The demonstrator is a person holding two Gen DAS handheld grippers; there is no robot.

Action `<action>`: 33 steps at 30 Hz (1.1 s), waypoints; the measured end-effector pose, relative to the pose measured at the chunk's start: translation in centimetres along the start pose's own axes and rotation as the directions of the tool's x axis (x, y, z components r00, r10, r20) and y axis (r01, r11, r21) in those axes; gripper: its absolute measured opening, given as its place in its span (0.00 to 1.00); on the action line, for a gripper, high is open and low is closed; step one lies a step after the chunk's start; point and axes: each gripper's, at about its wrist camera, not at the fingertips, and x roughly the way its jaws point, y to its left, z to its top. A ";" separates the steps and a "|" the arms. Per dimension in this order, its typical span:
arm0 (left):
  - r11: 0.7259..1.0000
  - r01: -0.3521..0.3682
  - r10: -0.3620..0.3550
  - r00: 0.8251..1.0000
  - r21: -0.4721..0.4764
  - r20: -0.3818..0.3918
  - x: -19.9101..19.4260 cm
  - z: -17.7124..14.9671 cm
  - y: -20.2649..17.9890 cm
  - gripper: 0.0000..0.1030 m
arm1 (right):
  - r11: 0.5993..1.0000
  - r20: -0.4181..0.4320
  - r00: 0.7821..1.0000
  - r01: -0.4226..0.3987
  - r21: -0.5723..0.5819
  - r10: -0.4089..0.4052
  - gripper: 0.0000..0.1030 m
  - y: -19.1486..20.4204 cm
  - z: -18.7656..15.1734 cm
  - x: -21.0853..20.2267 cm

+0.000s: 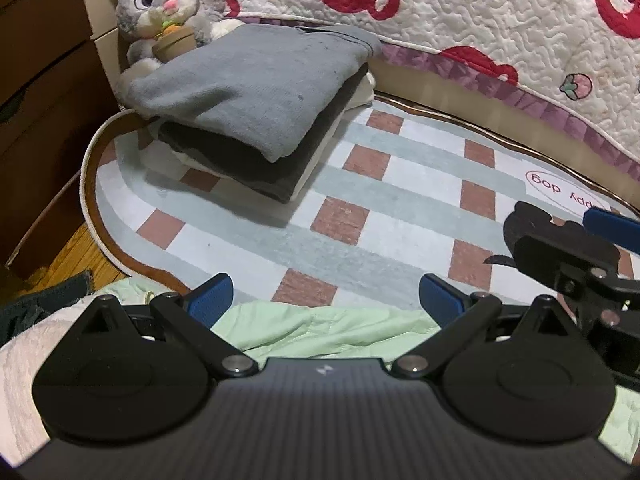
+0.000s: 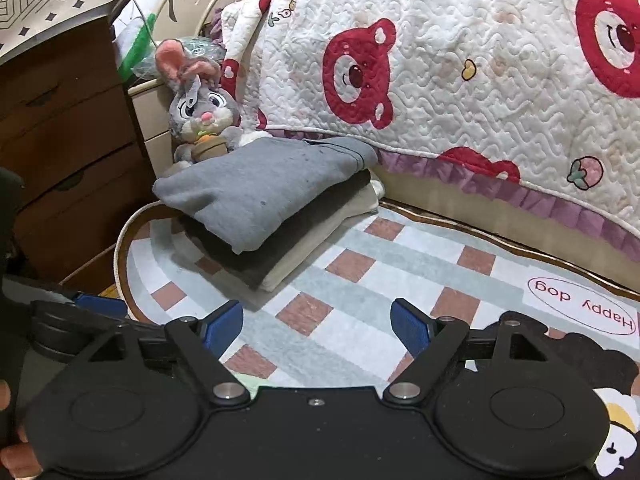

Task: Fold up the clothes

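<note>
I see the checked rug [image 2: 360,264] mostly bare, with a finished stack of folded clothes [image 1: 256,112] at its far corner by the plush rabbit [image 2: 200,116]. The next piece, a pale green garment [image 1: 320,332], lies just beneath my left gripper [image 1: 324,300]. Both it and my right gripper [image 2: 318,326] are spread wide, holding nothing. I'd pinch two matching corners and spread it flat first.

Counted: folded garments [image 2: 256,200] stacked 3 | plush rabbit [image 2: 202,116] 1 | rug [image 2: 360,280] 1 | quilt [image 2: 460,80] 1 | green garment [image 1: 320,328] 1
</note>
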 end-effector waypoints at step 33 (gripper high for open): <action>1.000 -0.018 0.018 1.000 0.023 0.009 -1.1 -0.2 -0.1 0.98 | 1.000 0.010 1.000 0.004 -0.014 -0.004 0.83 0.3 -0.4 -0.8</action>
